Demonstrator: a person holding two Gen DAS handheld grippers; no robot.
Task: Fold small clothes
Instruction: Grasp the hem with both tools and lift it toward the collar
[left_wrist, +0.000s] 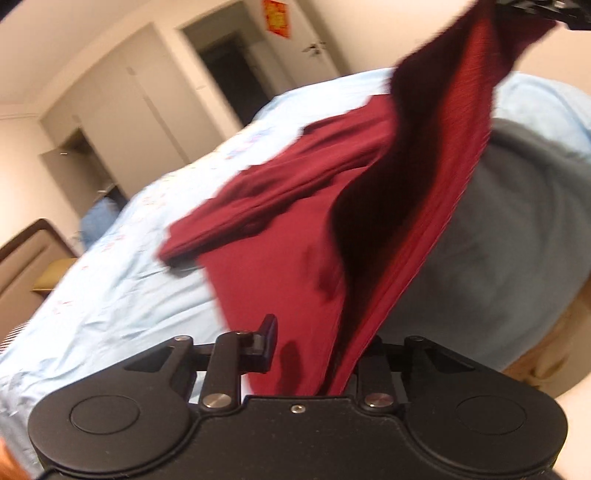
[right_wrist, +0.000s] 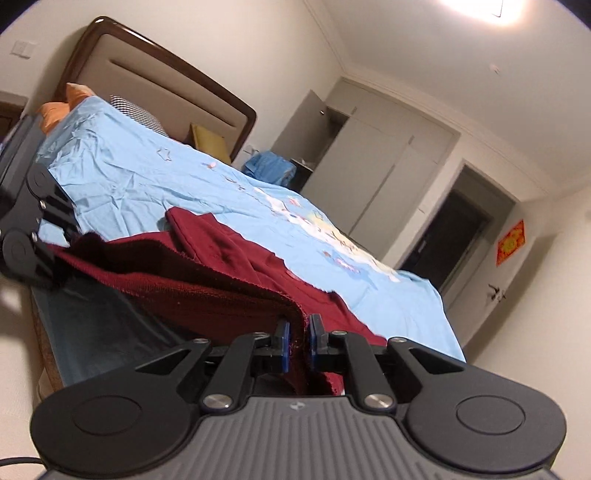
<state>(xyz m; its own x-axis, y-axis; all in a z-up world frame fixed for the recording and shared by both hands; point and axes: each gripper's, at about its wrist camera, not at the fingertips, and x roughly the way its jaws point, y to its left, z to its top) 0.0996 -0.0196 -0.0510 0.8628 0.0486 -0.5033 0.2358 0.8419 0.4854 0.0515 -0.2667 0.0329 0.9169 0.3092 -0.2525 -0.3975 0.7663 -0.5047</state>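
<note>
The right gripper (right_wrist: 299, 341) is tipped low and points across the bed, its two blue-padded fingers (right_wrist: 283, 343) pressed together on a corner of the dark red knitted garment (right_wrist: 207, 291), the cloth edge standing upright between the pads. From that pinch the hem runs taut and raised to the left, up to the left gripper (right_wrist: 55, 254), which shows in this view as black linkages at the garment's far corner.

In the left wrist view the left gripper (left_wrist: 314, 354) is rolled sideways, so the bed appears steeply tilted. Its left finger (left_wrist: 266, 341) stands clear beside the cloth, while the other finger is hidden behind the red fabric that passes into the jaws; whether the grip is firm on it I cannot tell. The lifted hem (left_wrist: 443, 166) stretches from there to the upper right, where the black body of the right gripper (left_wrist: 535, 11) shows at the frame edge.

The rest of the garment, with a sleeve (left_wrist: 266, 206) folded across it, lies on the light blue printed bedsheet (right_wrist: 147, 184), near the bed's foot-end edge and well away from the brown-framed padded headboard (right_wrist: 147, 74).
</note>
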